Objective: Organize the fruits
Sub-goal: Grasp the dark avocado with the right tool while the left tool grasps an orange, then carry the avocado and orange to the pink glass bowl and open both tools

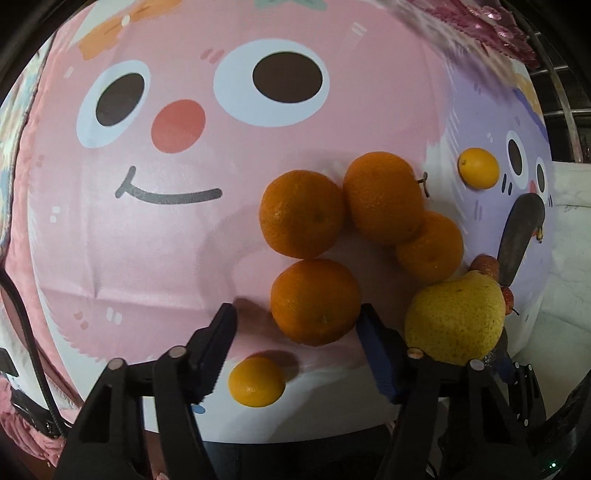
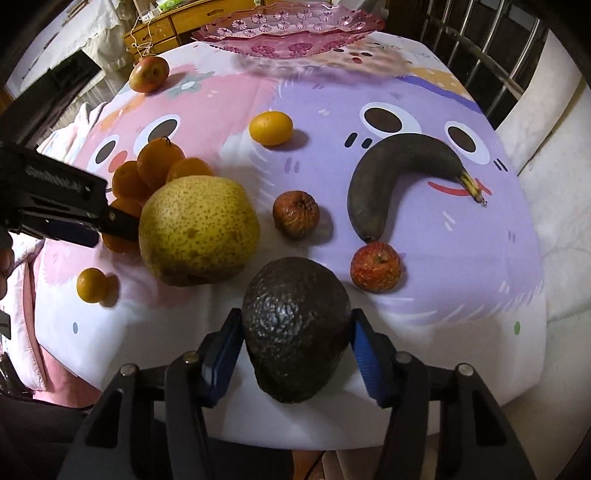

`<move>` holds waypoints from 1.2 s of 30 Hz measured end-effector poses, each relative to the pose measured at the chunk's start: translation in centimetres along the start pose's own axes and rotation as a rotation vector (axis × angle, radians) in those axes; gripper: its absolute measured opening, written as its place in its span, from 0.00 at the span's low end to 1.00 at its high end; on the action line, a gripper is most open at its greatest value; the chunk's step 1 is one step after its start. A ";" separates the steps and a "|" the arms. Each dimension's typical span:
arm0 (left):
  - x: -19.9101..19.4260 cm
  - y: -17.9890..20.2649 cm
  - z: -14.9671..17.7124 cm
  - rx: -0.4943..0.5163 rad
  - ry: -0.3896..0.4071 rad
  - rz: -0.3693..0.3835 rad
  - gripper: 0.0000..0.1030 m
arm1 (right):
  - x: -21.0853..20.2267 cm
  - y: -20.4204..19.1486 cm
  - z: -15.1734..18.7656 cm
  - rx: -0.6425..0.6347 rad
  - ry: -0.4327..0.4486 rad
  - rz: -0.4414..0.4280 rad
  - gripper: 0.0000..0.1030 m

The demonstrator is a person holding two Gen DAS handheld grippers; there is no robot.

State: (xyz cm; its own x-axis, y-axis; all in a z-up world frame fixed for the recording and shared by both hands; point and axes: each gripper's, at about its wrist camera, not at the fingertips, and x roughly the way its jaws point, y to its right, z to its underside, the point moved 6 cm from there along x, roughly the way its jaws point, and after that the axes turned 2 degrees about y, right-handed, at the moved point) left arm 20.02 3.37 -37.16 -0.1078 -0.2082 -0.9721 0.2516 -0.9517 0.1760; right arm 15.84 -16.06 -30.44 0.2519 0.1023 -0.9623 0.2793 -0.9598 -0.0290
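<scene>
In the left wrist view, an orange (image 1: pixel 316 301) lies on the cartoon tablecloth (image 1: pixel 147 240) between the fingers of my left gripper (image 1: pixel 297 312). The right pad touches it and a gap shows at the left pad, so this gripper is open. Three more oranges (image 1: pixel 303 218) cluster just beyond. In the right wrist view, a dark avocado (image 2: pixel 295 332) sits between the fingers of my right gripper (image 2: pixel 296 315). Both blue pads rest against its sides, so this gripper is shut on it.
A big yellow pear (image 2: pixel 199 229) lies between the two grippers. Small yellow-orange fruits (image 1: pixel 256 380) (image 2: pixel 271 127), a blackened banana (image 2: pixel 399 177), two wrinkled red fruits (image 2: pixel 295 214) (image 2: pixel 375 266) and an apple (image 2: pixel 149 74) are scattered on the cloth. A pink glass plate (image 2: pixel 288 26) stands at the far edge.
</scene>
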 end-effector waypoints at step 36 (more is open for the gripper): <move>-20.9 5.0 -6.7 0.040 0.346 0.139 0.38 | -12.9 2.1 -21.8 -0.046 0.236 -0.281 0.56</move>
State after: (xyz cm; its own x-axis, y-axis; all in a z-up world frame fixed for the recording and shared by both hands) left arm 30.03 4.49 -16.98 0.2582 -0.2536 -0.9322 0.2026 -0.9293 0.3089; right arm 33.41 -13.64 -12.23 0.3642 0.4232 -0.8296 0.4083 -0.8732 -0.2661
